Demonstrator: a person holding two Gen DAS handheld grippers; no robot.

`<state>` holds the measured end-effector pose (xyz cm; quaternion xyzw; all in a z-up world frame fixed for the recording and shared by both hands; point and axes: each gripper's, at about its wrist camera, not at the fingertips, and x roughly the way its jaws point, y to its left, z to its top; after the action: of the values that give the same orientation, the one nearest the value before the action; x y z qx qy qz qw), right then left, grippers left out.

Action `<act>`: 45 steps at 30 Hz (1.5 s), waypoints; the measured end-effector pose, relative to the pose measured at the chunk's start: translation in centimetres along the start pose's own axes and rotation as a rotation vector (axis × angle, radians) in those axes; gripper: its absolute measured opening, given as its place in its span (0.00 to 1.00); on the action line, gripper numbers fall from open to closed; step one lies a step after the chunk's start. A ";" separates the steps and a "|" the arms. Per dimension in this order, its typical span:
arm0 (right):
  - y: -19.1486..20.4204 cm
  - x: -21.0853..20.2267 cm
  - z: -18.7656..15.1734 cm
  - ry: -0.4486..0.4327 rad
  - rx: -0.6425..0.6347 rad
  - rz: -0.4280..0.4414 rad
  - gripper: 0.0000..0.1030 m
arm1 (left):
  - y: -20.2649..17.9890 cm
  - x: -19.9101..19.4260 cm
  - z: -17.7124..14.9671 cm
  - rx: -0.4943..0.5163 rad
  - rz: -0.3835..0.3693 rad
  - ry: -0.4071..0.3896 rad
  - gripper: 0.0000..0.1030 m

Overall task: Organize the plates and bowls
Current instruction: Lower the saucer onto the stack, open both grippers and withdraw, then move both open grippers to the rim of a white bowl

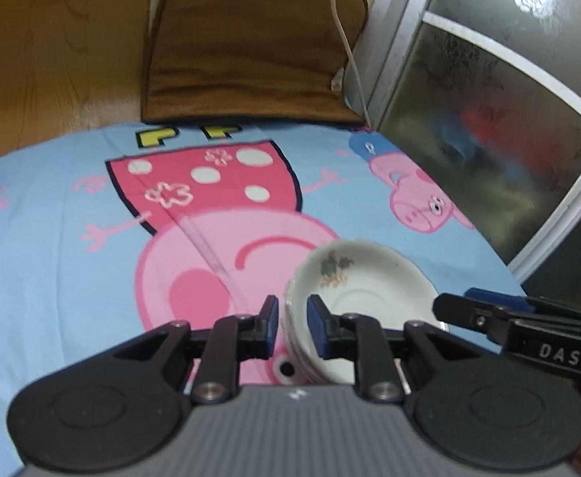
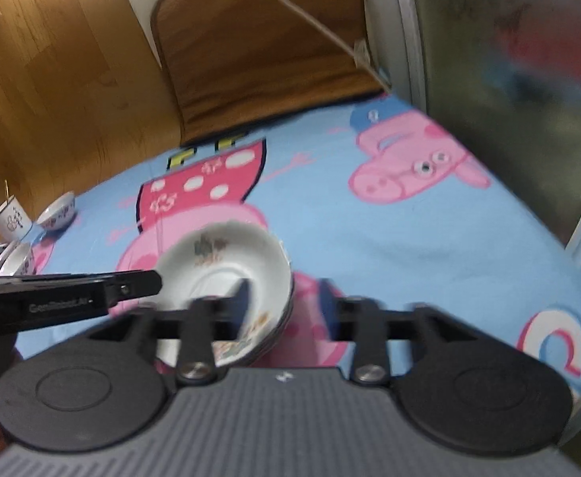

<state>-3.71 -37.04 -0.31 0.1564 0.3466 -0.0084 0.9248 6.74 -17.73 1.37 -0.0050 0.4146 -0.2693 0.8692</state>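
A stack of white plates (image 1: pixel 354 290) with a small flower print stands on the blue cartoon cloth (image 1: pixel 43 278), and this stack is the landmark here. It is tilted: its left rim is lifted, its right side is lower.

The left gripper (image 1: pixel 292 318) has its two blue pads on both sides of the left rim of the stack. The pads (image 1: pixel 317 328) are very close to the rim, but a thin gap seems to remain, so it appears to be no longer clenched; the blur does not let me be sure.

The right gripper (image 2: pixel 286 302) is at the right rim of the stack. Its jaws stand apart, one finger over the inside of the top plate, the other outside on the cloth side. The rim is between them, released, not pressed.

Beyond the stack the cloth is free up to its far edge, where a brown mat (image 1: pixel 250 39) begins. To the right of the stack the cloth ends near a frosted glass door (image 1: pixel 489 119) with a pale frame; the room there is narrow. Far to the left of the stack, near the left edge of the cloth, stand a small patterned bowl (image 2: pixel 57 210), a white mug (image 2: pixel 10 220) and another bowl (image 2: pixel 18 262). What is inside them I cannot tell. The top plate of the stack holds nothing.
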 end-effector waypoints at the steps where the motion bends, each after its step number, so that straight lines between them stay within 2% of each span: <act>1: -0.1 -0.2 0.1 -0.011 0.005 0.002 0.48 | 0.2 -0.1 0.1 -0.004 0.000 -0.002 0.17; 5: -0.4 -0.8 0.3 -0.040 0.018 -0.002 0.48 | 1.2 -1.1 0.0 -0.022 0.005 -0.006 0.17; 8: 0.5 -1.5 0.2 -0.057 0.002 0.025 0.48 | 2.1 -2.1 -0.7 -0.031 0.005 -0.015 0.17; 14: 4.3 -2.3 0.0 -0.077 -0.111 0.083 0.48 | 5.2 -4.0 -2.4 -0.069 0.052 -0.028 0.17; 19: 7.6 -1.3 0.2 -0.049 -0.170 0.151 0.46 | 7.6 -5.8 -3.8 -0.068 0.152 -0.059 0.23; 29: 14.2 1.5 -1.0 0.043 -0.227 0.249 0.45 | 13.0 -9.1 -6.1 -0.096 0.315 -0.105 0.23; 36: 17.5 2.2 -1.8 0.072 -0.278 0.269 0.45 | 16.2 -10.3 -7.3 -0.130 0.373 -0.117 0.23; 45: 20.0 3.2 -2.3 0.094 -0.306 0.284 0.45 | 19.0 -10.9 -8.6 -0.175 0.396 -0.114 0.23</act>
<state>-0.25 -17.02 1.66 0.0615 0.3613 0.1822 0.9124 3.74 5.48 -0.83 -0.0141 0.3795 -0.0558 0.9234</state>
